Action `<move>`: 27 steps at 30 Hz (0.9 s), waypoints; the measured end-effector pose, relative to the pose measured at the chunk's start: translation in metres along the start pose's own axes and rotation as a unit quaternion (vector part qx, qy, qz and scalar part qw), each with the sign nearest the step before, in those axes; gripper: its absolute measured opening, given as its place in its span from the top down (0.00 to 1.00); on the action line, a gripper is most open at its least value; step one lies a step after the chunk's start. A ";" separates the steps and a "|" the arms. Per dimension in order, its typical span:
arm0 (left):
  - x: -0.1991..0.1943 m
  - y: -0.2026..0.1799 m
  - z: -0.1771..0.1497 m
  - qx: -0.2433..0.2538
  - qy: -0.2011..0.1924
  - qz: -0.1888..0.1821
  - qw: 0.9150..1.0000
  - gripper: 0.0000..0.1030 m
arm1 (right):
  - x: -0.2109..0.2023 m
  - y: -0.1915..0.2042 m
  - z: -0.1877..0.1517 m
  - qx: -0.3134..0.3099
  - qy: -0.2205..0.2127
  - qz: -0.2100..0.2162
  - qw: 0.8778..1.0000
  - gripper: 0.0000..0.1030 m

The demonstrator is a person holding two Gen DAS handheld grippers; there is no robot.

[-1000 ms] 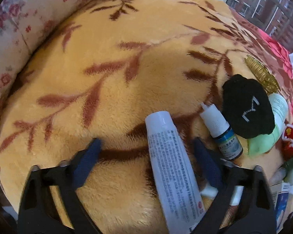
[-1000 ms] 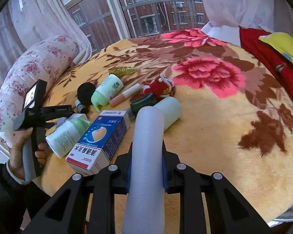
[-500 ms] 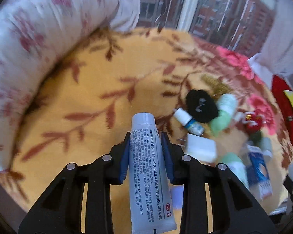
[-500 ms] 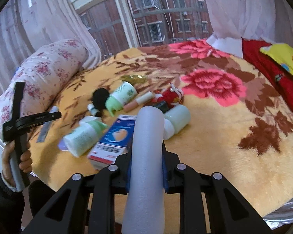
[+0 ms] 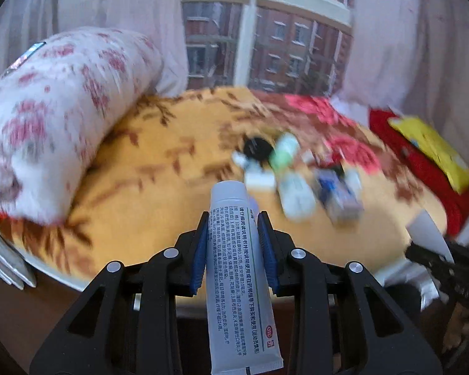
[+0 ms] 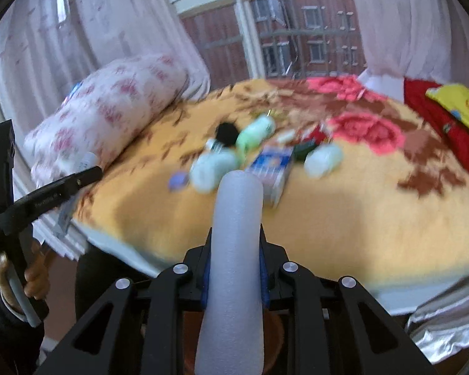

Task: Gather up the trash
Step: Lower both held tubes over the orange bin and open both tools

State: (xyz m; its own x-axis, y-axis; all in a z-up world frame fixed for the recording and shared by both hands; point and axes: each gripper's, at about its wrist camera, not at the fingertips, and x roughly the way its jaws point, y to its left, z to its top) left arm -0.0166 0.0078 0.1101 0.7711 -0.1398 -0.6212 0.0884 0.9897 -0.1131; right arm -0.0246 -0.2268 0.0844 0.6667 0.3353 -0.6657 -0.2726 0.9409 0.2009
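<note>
My left gripper (image 5: 233,234) is shut on a white ointment tube (image 5: 239,268) with black print, held up off the bed near its front edge. My right gripper (image 6: 236,243) is shut on a white foam tube (image 6: 236,250), also held back from the bed. A blurred cluster of trash lies on the yellow floral blanket (image 6: 344,212): a blue and white box (image 6: 273,168), pale green bottles (image 6: 254,132), a white bottle (image 6: 214,167) and a black round item (image 6: 226,132). The left gripper also shows at the left of the right wrist view (image 6: 78,178).
A rolled floral pillow (image 5: 56,109) lies at the left end of the bed. A red cloth with a yellow packet (image 5: 431,150) lies at the right end. Curtains and a window stand behind. The bed's front edge (image 6: 265,275) is just ahead of both grippers.
My left gripper closed on the ointment tube and lifted it back from the bed. Both grippers have pulled away, so the trash cluster looks smaller and farther.
</note>
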 end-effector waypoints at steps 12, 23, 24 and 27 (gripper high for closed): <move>0.048 -0.023 -0.119 0.037 0.126 -0.044 0.990 0.71 | 0.052 0.007 -0.091 0.026 0.121 0.009 0.992 0.78; 0.096 -0.022 -0.155 0.034 0.237 -0.052 0.969 0.60 | 0.096 0.003 -0.111 0.040 0.186 0.010 0.982 0.38; 0.100 -0.021 -0.158 0.032 0.248 -0.052 0.967 0.49 | 0.098 0.001 -0.112 0.041 0.187 0.006 0.981 0.38; 0.103 -0.018 -0.161 0.024 0.258 -0.054 0.964 0.48 | 0.101 -0.004 -0.112 0.051 0.190 0.008 0.980 0.38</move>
State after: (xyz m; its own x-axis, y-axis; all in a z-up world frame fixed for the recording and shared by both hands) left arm -0.0406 -0.0291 -0.0766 0.3401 -0.2280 -0.9123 0.1890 0.9669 -0.1712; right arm -0.0341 -0.2018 -0.0644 0.3516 0.3256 -0.8777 -0.1973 0.9423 0.2705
